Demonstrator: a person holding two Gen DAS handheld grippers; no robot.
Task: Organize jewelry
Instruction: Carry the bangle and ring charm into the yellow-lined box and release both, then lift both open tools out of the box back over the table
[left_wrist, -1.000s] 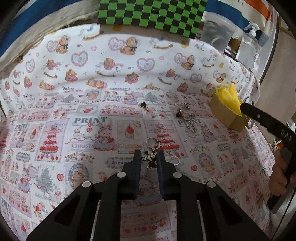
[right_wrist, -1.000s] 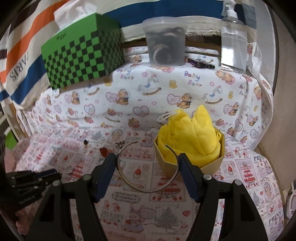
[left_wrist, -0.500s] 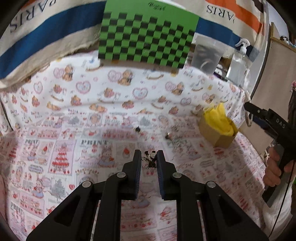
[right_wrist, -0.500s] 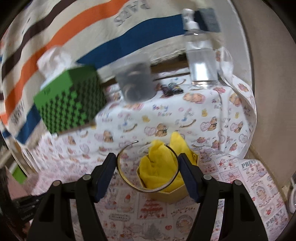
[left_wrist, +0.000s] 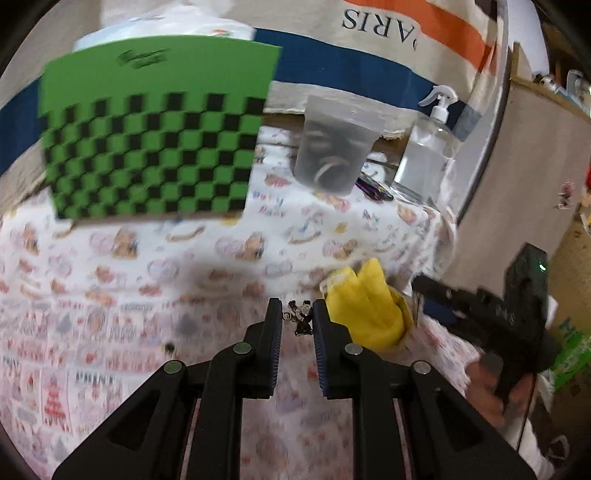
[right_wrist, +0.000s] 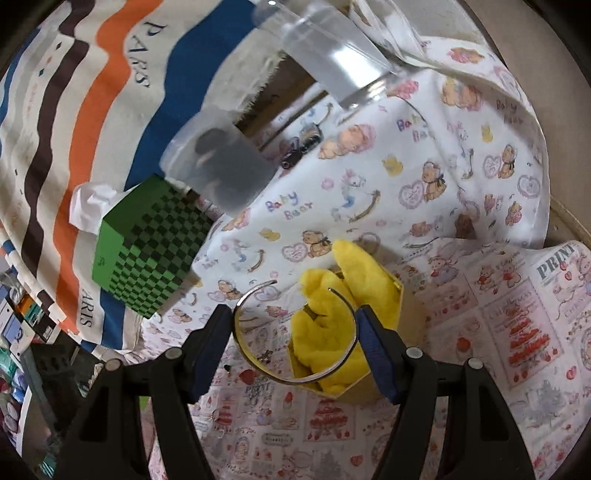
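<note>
My left gripper (left_wrist: 297, 314) is shut on a small silver-and-black charm piece (left_wrist: 300, 313) and holds it in the air just left of the jewelry box (left_wrist: 400, 334) lined with yellow cloth (left_wrist: 364, 306). My right gripper (right_wrist: 295, 325) is shut on an open metal bangle (right_wrist: 291, 373), held above and in front of the same box (right_wrist: 395, 291) with its yellow cloth (right_wrist: 328, 332). The right gripper also shows at the right of the left wrist view (left_wrist: 491, 314). The right view is tilted.
A green checkered tissue box (left_wrist: 155, 125), a clear plastic tub (left_wrist: 334, 147) and a pump bottle (left_wrist: 428, 151) stand at the back. The printed tablecloth (left_wrist: 110, 350) carries small loose pieces (right_wrist: 265, 356). A striped cloth hangs behind.
My left gripper has lifted the charm off the cloth and moved right towards the yellow box. My right gripper has risen and tilted with the bangle still in it.
</note>
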